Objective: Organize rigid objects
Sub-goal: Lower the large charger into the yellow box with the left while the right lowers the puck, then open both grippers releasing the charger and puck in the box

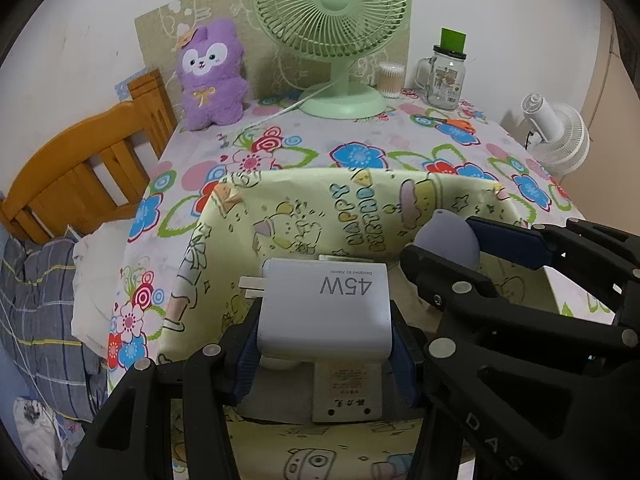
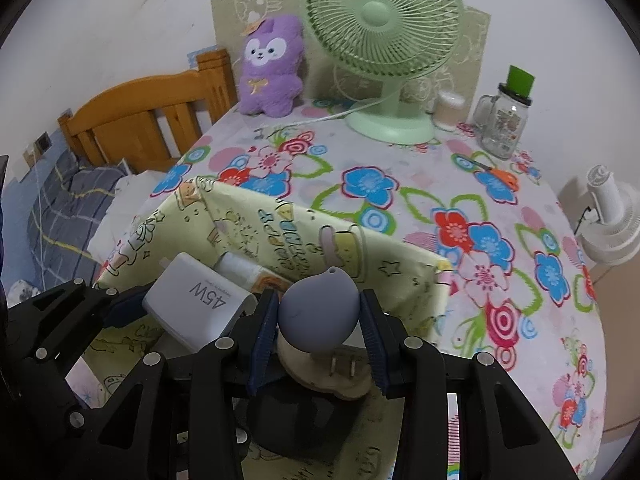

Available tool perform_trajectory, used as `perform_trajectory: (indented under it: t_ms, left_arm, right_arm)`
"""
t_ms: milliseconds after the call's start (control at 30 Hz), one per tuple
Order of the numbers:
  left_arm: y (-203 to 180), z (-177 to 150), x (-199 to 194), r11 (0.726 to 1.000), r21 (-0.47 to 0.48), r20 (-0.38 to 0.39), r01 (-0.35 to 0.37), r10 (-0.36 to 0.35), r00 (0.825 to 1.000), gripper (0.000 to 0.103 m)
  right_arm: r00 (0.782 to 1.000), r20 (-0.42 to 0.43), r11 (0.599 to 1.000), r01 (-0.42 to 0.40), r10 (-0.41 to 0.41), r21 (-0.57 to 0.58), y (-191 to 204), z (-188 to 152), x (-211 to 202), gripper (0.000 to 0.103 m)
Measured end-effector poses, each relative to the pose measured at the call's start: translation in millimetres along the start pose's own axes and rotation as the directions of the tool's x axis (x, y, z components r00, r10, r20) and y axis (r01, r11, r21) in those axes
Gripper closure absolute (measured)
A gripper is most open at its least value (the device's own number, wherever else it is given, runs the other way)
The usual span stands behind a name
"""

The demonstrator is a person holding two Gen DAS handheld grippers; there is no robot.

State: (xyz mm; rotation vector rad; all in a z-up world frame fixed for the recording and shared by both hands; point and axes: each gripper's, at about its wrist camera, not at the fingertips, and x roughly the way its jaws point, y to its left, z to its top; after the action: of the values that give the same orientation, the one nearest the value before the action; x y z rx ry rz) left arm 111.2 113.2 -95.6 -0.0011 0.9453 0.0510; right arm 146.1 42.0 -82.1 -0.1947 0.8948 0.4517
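Observation:
My left gripper (image 1: 324, 340) is shut on a white 45W charger (image 1: 325, 308) and holds it over the open yellow cartoon-print box (image 1: 304, 200). Under it in the box lie a white flat device (image 1: 346, 394) and a dark item. My right gripper (image 2: 318, 320) is shut on a grey-purple rounded plug-in lamp (image 2: 316, 310) with a beige base and two prongs (image 2: 342, 368), held over the same box (image 2: 248, 224). The charger (image 2: 200, 300) and the left gripper show at the left in the right wrist view. The lamp (image 1: 448, 240) shows at the right in the left wrist view.
The box stands on a flowered tablecloth (image 1: 360, 152). At the back stand a green fan (image 1: 332, 20), a purple plush (image 1: 212, 76), a cotton swab tub (image 1: 390, 80) and a glass jar (image 1: 444, 76). Orange scissors (image 1: 456, 124) lie nearby. A white fan (image 1: 560, 136) stands right, a wooden bed (image 1: 80, 176) left.

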Motion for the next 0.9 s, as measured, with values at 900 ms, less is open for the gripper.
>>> perform_trajectory:
  t_ms: [900]
  left_arm:
    - [-6.6, 2.0, 21.5, 0.998, -0.024, -0.038, 0.052, -0.053, 0.998, 0.046]
  right_arm:
    - [0.993, 0.044, 0.992, 0.109, -0.106, -0.065, -4.1, 0.6, 0.5, 0.035]
